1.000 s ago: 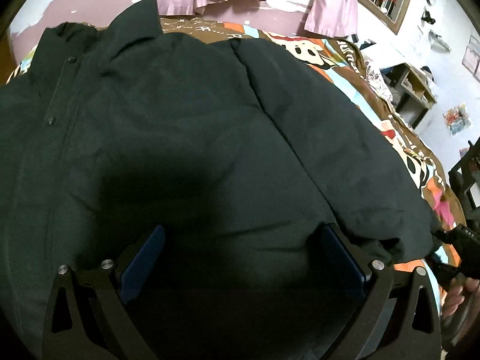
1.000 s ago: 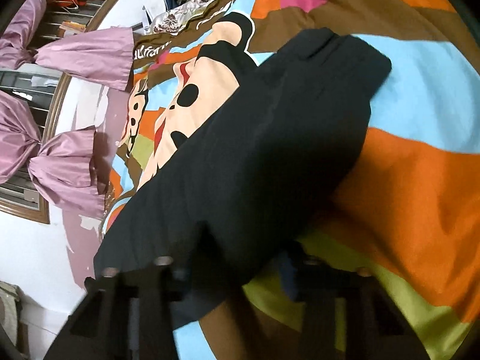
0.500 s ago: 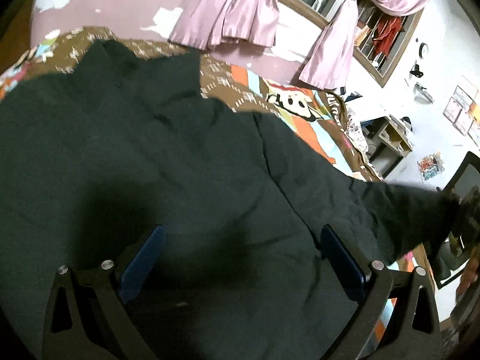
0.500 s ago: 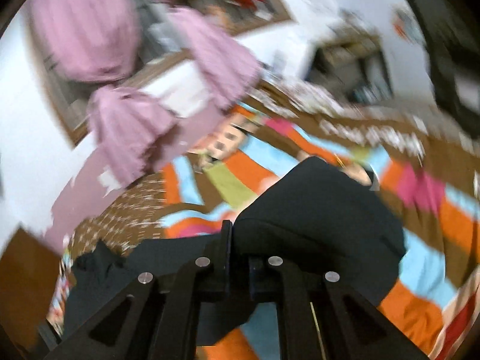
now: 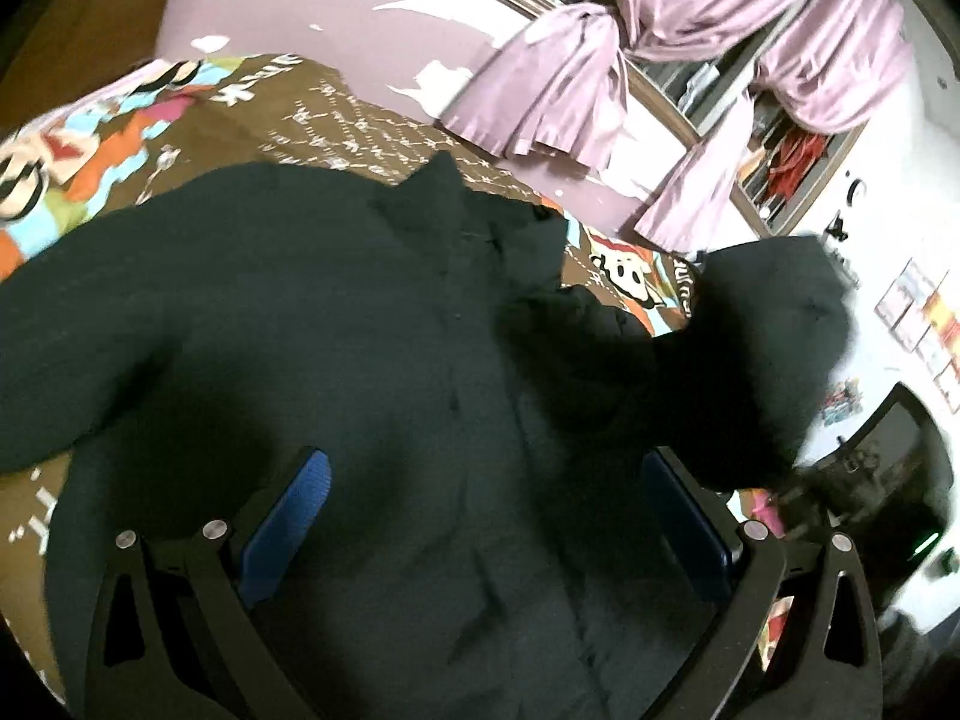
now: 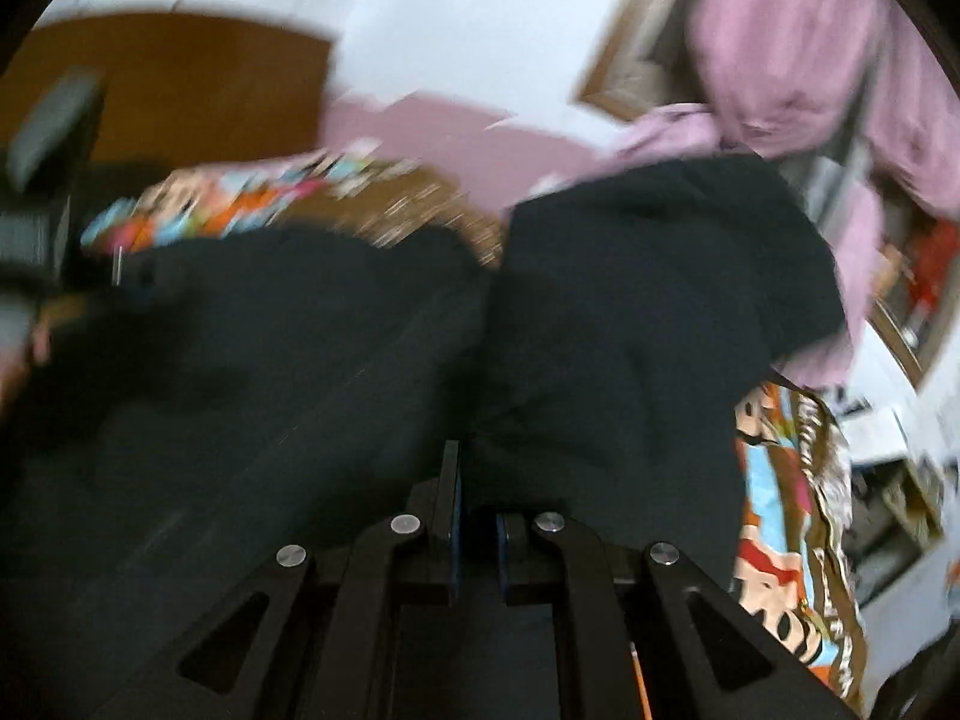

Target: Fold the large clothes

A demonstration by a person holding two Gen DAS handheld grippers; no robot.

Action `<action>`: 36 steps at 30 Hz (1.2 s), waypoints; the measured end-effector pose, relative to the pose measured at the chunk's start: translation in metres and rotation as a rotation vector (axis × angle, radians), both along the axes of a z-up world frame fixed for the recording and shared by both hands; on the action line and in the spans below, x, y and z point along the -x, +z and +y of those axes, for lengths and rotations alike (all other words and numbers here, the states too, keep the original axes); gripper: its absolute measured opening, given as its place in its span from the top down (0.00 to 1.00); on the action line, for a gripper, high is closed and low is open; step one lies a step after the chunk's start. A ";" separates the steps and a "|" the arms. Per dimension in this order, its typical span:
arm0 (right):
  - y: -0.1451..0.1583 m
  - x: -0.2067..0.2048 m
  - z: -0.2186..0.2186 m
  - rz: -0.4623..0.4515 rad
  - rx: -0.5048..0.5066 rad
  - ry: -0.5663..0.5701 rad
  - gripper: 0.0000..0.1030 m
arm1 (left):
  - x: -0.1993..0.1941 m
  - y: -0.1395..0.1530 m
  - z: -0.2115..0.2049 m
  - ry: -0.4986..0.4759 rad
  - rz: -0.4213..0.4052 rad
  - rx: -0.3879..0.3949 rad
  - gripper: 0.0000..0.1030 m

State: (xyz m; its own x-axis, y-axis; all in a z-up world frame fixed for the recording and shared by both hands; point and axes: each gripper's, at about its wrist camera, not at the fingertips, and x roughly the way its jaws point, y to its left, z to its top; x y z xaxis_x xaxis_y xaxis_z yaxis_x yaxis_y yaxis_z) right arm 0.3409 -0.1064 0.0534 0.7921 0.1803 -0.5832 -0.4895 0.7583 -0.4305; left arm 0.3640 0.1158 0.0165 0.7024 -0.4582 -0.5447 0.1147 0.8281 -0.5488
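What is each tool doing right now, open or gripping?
Left tool: open, over the dark padded jacket, gripping nothing.
Right tool: shut on the jacket's lifted sleeve.

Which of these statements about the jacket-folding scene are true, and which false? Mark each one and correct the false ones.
1. The right gripper is shut on a sleeve of the dark jacket. True.
2. The left gripper is clamped on the jacket's collar. False: its jaws stand wide open above the jacket's body, holding nothing.
3. The jacket lies on a colourful cartoon-print bedspread. True.
4. The curtains behind the bed are green. False: they are pink-lilac.
5. The held sleeve lies flat on the bed. False: it is lifted up.
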 end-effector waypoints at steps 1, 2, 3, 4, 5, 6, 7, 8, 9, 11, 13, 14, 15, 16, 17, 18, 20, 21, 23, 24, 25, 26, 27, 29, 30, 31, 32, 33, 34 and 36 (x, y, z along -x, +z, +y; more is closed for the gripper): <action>-0.014 0.002 0.010 0.020 0.029 0.022 0.92 | 0.006 -0.004 0.011 -0.005 0.003 0.030 0.01; -0.028 0.007 0.020 0.046 0.059 0.045 0.92 | 0.011 -0.008 0.019 -0.008 0.010 0.060 0.01; -0.046 0.009 0.029 0.091 0.105 0.069 0.92 | 0.015 -0.014 0.025 -0.012 0.022 0.094 0.01; -0.063 0.012 0.035 0.128 0.141 0.083 0.86 | 0.020 -0.017 0.032 -0.017 0.030 0.119 0.02; -0.072 0.013 0.035 0.158 0.155 0.086 0.75 | 0.019 -0.021 0.035 -0.026 0.043 0.148 0.02; -0.081 0.015 0.036 0.193 0.158 0.087 0.68 | 0.019 -0.024 0.039 -0.034 0.052 0.167 0.02; -0.088 0.016 0.035 0.223 0.148 0.086 0.51 | 0.018 -0.025 0.039 -0.043 0.057 0.177 0.02; -0.090 0.018 0.033 0.233 0.129 0.080 0.39 | 0.018 -0.025 0.038 -0.056 0.057 0.176 0.02; -0.091 0.022 0.029 0.228 0.109 0.074 0.34 | 0.015 -0.024 0.038 -0.069 0.055 0.175 0.01; -0.087 0.027 0.021 0.240 0.055 0.084 0.26 | 0.005 -0.022 0.032 -0.109 0.082 0.155 0.01; -0.084 0.031 0.015 0.244 0.022 0.082 0.26 | -0.006 -0.025 0.020 -0.119 0.126 0.094 0.01; -0.083 0.031 0.012 0.246 0.012 0.077 0.26 | -0.011 -0.026 0.012 -0.111 0.161 0.029 0.02; -0.082 0.032 0.008 0.246 0.004 0.072 0.26 | -0.014 -0.029 0.005 -0.103 0.189 -0.026 0.02; -0.082 0.032 0.001 0.245 -0.008 0.067 0.26 | -0.016 -0.032 -0.001 -0.091 0.205 -0.078 0.02; -0.079 0.032 -0.004 0.245 -0.018 0.062 0.26 | -0.018 -0.032 -0.007 -0.083 0.209 -0.128 0.02; -0.080 0.036 -0.004 0.241 -0.022 0.054 0.26 | -0.019 -0.031 -0.012 -0.076 0.210 -0.173 0.04; -0.081 0.043 -0.010 0.232 -0.031 0.036 0.24 | -0.019 -0.031 -0.017 -0.068 0.201 -0.222 0.21; -0.081 0.047 -0.013 0.226 -0.037 0.029 0.24 | -0.018 -0.033 -0.018 -0.056 0.209 -0.250 0.38; -0.079 0.049 -0.020 0.209 -0.051 0.008 0.23 | -0.014 -0.034 -0.017 -0.013 0.216 -0.312 0.57; -0.077 0.049 -0.023 0.198 -0.060 -0.003 0.23 | -0.012 -0.034 -0.017 -0.009 0.213 -0.322 0.70; -0.075 0.050 -0.026 0.185 -0.069 -0.015 0.23 | -0.010 -0.032 -0.017 -0.013 0.209 -0.329 0.74; -0.073 0.051 -0.028 0.174 -0.077 -0.024 0.23 | -0.008 -0.031 -0.018 -0.011 0.199 -0.344 0.83; -0.069 0.051 -0.030 0.160 -0.086 -0.036 0.23 | -0.005 -0.031 -0.022 -0.009 0.183 -0.370 0.95; -0.064 0.054 -0.034 0.140 -0.101 -0.057 0.23 | 0.005 -0.023 -0.030 -0.012 0.125 -0.434 0.95; -0.061 0.056 -0.036 0.135 -0.109 -0.064 0.23 | 0.010 -0.025 -0.033 -0.011 0.097 -0.451 0.96; -0.058 0.055 -0.037 0.131 -0.120 -0.070 0.23 | 0.016 -0.023 -0.033 -0.011 0.059 -0.470 0.96; -0.055 0.056 -0.039 0.122 -0.130 -0.077 0.23 | 0.019 -0.017 -0.034 -0.008 0.021 -0.487 0.96; -0.052 0.056 -0.039 0.109 -0.137 -0.085 0.23 | 0.022 -0.007 -0.036 0.001 -0.017 -0.504 0.96; -0.051 0.060 -0.040 0.095 -0.144 -0.090 0.23 | 0.026 0.005 -0.031 0.019 -0.064 -0.523 0.96; -0.041 0.059 -0.040 0.057 -0.168 -0.095 0.23 | 0.021 0.016 -0.026 0.047 -0.113 -0.535 0.96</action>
